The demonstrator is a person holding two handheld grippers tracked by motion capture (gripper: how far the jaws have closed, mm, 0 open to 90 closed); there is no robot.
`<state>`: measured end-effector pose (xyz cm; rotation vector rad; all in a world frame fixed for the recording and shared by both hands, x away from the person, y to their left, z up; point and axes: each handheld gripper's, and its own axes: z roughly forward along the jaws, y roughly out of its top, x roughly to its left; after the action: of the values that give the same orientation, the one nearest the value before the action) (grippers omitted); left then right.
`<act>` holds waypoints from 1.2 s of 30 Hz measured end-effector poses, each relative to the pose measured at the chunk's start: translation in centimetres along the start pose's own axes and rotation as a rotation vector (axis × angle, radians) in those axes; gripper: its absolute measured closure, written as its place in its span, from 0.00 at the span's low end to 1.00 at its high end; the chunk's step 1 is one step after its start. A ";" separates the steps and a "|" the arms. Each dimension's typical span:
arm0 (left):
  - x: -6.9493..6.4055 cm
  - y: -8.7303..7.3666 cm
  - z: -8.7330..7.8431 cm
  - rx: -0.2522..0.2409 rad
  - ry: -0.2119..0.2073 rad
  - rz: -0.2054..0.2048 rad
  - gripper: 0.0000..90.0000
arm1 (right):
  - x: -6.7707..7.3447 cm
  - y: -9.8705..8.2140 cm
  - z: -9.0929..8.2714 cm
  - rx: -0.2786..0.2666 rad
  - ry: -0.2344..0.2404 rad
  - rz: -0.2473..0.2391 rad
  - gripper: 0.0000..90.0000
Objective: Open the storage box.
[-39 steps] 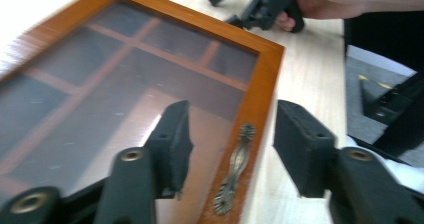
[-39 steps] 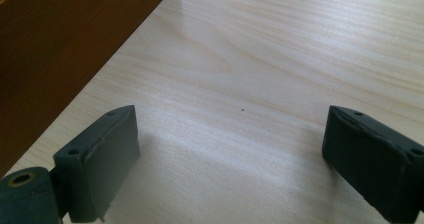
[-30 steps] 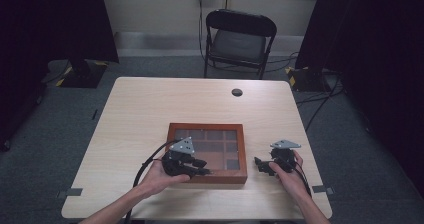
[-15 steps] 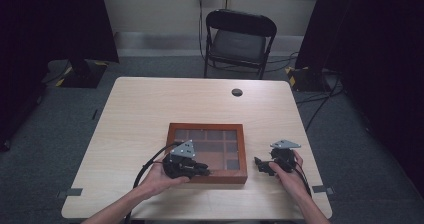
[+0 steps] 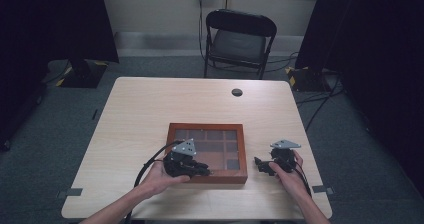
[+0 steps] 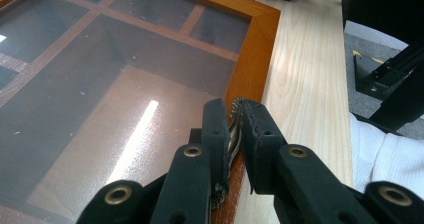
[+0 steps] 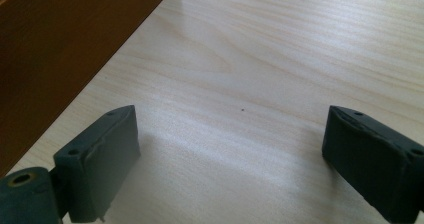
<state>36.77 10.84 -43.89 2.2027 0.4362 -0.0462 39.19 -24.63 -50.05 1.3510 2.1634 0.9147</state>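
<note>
The left tool [image 6: 234, 129] is clenched on a small metal clasp [image 6: 232, 134] at the near edge of the box [image 5: 207, 129], which has not moved on the desk [image 5: 150, 109]. The right tool [image 7: 230, 149] stays released beside it, so opening seems ready to begin.

We see a light wood-grain worktop [image 5: 150, 114] with rounded corners, standing on grey carpet. A shallow wooden display case [image 5: 206, 151] with a glass lid and a reddish-brown frame lies flat on it, toward the near edge and a little right of centre. Near the far edge there is a small round dark cable port [image 5: 237, 92], well apart from the case.
</note>
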 end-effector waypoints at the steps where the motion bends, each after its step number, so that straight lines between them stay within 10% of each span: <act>1: 0.0 0.0 0.0 0.001 0.005 -0.001 0.90 | 0.0 0.0 0.0 0.000 0.000 0.000 0.08; 36: 0.4 2.3 -2.7 -0.047 -0.047 -0.039 0.90 | 0.0 0.0 0.0 0.000 0.000 0.001 0.08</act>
<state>37.57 11.80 -40.54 2.1430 0.4496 -0.1078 39.19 -24.63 -50.04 1.3521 2.1636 0.9150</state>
